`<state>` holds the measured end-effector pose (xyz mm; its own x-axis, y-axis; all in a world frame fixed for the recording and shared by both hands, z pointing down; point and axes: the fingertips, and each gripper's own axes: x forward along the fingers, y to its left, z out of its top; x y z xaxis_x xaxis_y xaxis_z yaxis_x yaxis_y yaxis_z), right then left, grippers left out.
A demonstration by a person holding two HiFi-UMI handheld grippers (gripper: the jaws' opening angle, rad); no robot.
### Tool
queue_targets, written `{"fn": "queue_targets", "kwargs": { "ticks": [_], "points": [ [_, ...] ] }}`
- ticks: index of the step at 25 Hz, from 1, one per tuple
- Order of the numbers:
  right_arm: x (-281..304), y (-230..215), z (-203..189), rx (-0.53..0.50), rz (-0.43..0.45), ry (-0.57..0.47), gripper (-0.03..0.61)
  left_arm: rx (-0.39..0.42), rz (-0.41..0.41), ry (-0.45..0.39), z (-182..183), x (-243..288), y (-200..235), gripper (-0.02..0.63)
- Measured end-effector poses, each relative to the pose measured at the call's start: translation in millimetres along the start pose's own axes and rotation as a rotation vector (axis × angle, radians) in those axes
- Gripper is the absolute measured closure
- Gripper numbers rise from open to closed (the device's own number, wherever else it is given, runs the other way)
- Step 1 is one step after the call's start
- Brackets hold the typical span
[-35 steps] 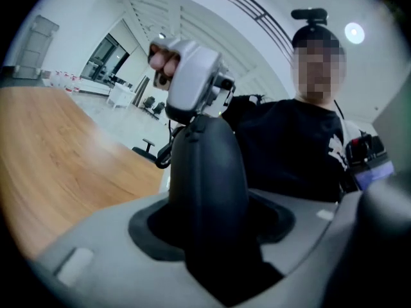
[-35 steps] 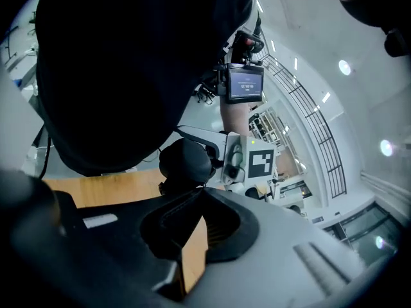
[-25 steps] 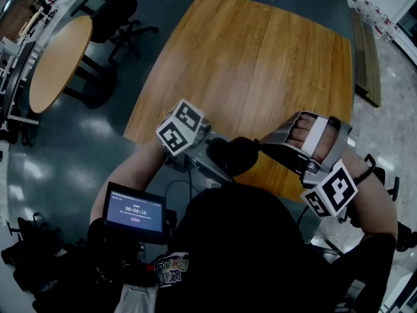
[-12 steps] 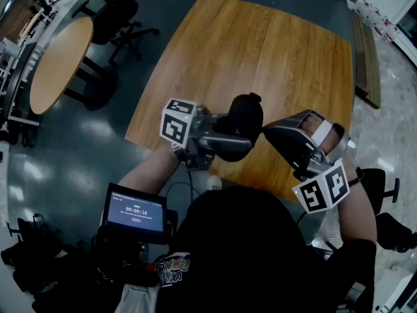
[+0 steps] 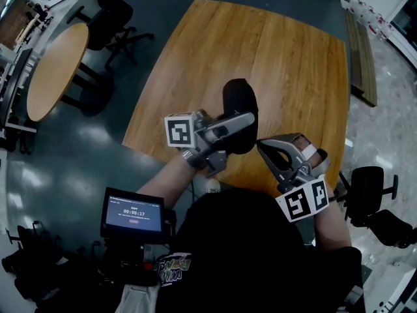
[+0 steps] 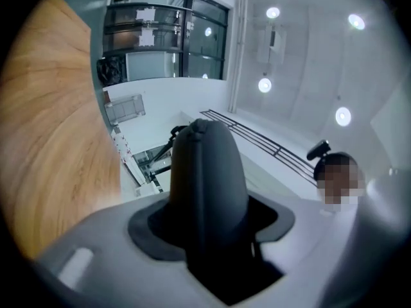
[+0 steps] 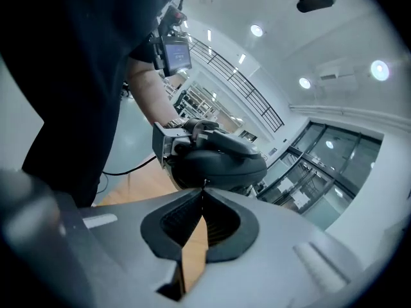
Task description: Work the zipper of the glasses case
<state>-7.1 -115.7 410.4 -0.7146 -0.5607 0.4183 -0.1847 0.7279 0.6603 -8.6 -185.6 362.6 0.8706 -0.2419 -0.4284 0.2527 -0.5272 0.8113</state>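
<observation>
1. Holding the glasses case [image 5: 239, 100] aloft in the left gripper [image 5: 242, 126], spread wide and clamped on the case's lower body, over the near part of the wooden table [image 5: 287, 57].
2. Having swung that case, within the last second, from lying low and level by the table's near edge to standing on end, rounded tip pointing far.
3. Having drawn the right gripper [image 5: 260, 146] nearer and lower meanwhile, and rolled it, leaving the right marker cube [image 5: 301, 199] down by the person's chest.
4. Keeping the right claw pressed together, tips meeting right at the case's seam on its near right side. Impossible to tell whether a zipper tab sits pinched there: too small to see.
5. Judged for the task: case braced and presented, seam turned toward the closed tips, so probably set up for a pull along the zipper. Seam looking closed in the left gripper view.
6. Counted: one glasses case; two grippers; two cubes, counting the left marker cube [image 5: 180, 130]; two tables, counting the round table [image 5: 55, 70] far left; one small screen [image 5: 133, 212] near left.
</observation>
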Motion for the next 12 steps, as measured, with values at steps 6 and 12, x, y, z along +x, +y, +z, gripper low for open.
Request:
{"fn": "queue_targets", "kwargs": {
  "ticks": [6, 12],
  "points": [
    [5, 15, -5, 0.110, -0.024, 0.028, 0.575, -0.052, 0.092, -0.220, 16, -10, 17, 0.348],
    [9, 17, -12, 0.229, -0.045, 0.044, 0.574, -0.105, 0.169, -0.418, 29, -23, 35, 0.348]
  ]
}}
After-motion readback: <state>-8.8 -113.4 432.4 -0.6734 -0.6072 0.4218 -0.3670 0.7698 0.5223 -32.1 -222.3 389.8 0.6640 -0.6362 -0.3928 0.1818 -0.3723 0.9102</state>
